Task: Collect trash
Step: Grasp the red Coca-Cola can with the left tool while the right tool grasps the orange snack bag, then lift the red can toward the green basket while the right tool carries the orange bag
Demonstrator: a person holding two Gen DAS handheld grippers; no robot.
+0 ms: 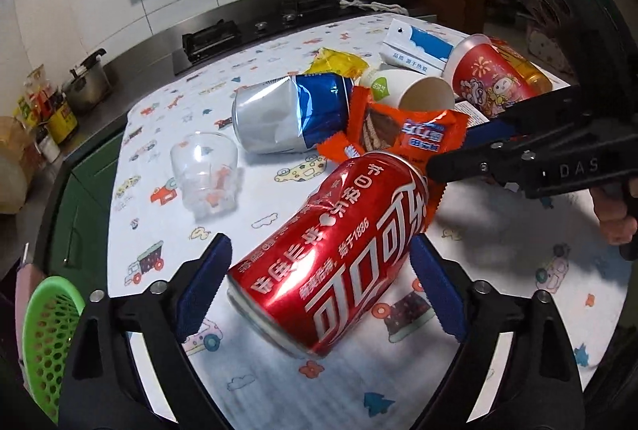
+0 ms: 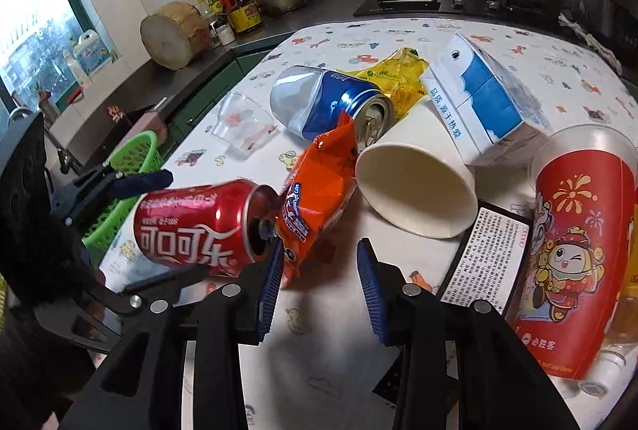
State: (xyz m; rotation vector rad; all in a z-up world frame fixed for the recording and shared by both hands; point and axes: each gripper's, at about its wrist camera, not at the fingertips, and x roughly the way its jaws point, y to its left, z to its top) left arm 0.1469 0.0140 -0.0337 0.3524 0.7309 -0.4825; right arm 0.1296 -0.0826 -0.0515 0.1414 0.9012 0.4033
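Coca-Cola can, dented, lies on its side on the patterned worktop between the spread blue pads of the open left claw, apparently untouched. From the right wrist, the right claw gapes too, its left pad beside the orange snack wrapper and the can's mouth, a white paper cup just ahead.

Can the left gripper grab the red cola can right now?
Probably yes. The left gripper is open, with one blue pad on each side of the red cola can, which lies on its side on the table. Nothing sits between the pads and the can; only the orange wrapper touches its far end.
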